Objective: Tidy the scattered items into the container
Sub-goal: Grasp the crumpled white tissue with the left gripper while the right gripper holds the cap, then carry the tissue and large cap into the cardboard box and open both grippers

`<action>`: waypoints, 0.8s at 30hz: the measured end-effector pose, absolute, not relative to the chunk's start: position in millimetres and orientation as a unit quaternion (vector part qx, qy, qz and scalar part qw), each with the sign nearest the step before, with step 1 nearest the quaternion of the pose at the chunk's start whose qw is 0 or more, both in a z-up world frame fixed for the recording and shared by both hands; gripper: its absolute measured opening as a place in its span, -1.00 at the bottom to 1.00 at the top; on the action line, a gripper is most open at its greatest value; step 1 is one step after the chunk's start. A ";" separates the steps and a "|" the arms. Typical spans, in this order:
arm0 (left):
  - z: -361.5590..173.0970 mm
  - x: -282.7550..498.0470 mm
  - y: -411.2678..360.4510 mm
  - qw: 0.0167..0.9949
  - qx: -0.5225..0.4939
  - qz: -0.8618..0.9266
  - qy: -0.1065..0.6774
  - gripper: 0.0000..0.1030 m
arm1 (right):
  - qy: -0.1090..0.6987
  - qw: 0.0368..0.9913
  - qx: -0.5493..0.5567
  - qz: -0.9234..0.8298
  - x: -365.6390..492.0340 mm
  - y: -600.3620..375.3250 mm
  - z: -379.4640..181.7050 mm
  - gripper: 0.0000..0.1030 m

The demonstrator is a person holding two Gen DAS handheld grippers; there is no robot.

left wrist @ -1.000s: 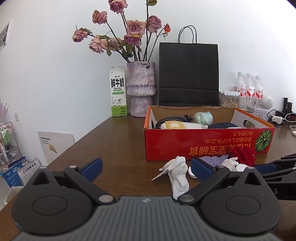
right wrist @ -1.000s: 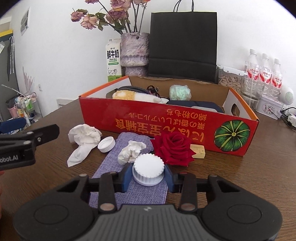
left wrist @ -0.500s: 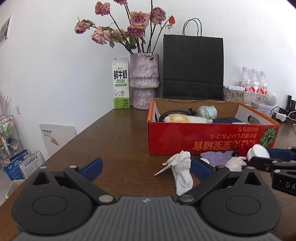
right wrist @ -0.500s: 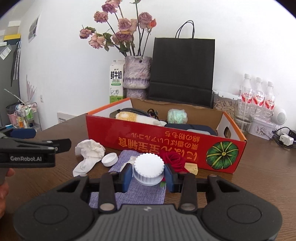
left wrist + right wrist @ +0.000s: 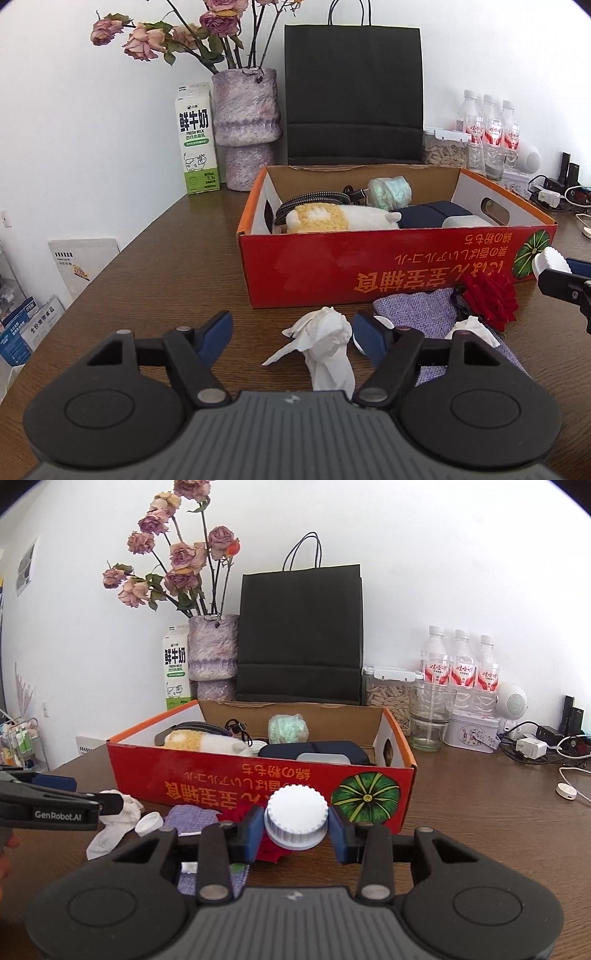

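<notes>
The red cardboard box (image 5: 369,273) (image 5: 207,775) stands on the brown table and holds a plush toy, a cable, a green bundle and a dark case. My right gripper (image 5: 296,825) is shut on a white ribbed lid (image 5: 297,821), held above the table in front of the box; the lid also shows at the right edge of the left wrist view (image 5: 548,263). My left gripper (image 5: 291,334) is open, low over the table, with a crumpled white tissue (image 5: 325,343) between its fingers. A purple cloth (image 5: 421,314), a red rose (image 5: 489,297) and a small white cap (image 5: 148,823) lie before the box.
Behind the box stand a milk carton (image 5: 195,144), a vase of dried roses (image 5: 247,122) and a black paper bag (image 5: 354,96). Water bottles (image 5: 458,664), a glass (image 5: 430,720), a tin and chargers with cables sit at the back right.
My right gripper has lifted the white lid off the purple cloth and raised it toward the box. My left gripper has risen and tilted, so the box's inside shows more.
</notes>
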State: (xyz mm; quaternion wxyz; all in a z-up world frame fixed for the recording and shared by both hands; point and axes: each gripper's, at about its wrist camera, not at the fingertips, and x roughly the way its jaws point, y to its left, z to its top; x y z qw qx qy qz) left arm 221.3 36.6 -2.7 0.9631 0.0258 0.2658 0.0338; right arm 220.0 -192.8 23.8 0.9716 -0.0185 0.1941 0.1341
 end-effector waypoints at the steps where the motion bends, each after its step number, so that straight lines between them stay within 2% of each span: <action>1: -3.9 223.6 35.9 0.962 0.026 0.031 0.270 0.29 | 0.196 0.972 -0.018 0.133 221.3 -194.6 23.4 -0.29; 2: -4.9 225.8 36.1 0.961 0.024 0.028 0.275 0.26 | 0.197 0.971 -0.017 0.132 222.6 -195.8 22.9 -0.29; 4: -6.8 229.4 37.8 0.959 0.015 0.022 0.283 0.07 | 0.202 0.971 -0.015 0.130 224.8 -196.3 21.6 -0.29; 9: -9.0 236.3 40.9 0.957 -0.002 0.020 0.290 -0.02 | 0.199 0.970 -0.021 0.136 223.0 -193.2 20.4 -0.29; 11: -9.7 237.6 43.4 0.956 -0.011 0.017 0.294 -0.29 | 0.199 0.970 -0.022 0.139 222.1 -192.0 20.2 -0.29; 12: -10.2 237.7 43.8 0.955 -0.013 0.017 0.295 -0.57 | 0.199 0.970 -0.022 0.140 221.5 -191.5 20.2 -0.29; 13: -10.5 237.6 43.7 0.955 -0.013 0.017 0.296 -0.72 | 0.199 0.969 -0.023 0.141 221.0 -191.0 20.0 -0.29; 24: -10.2 223.3 39.6 0.963 0.000 0.026 0.268 -0.78 | 0.198 0.968 -0.029 0.150 217.4 -187.0 19.6 -0.29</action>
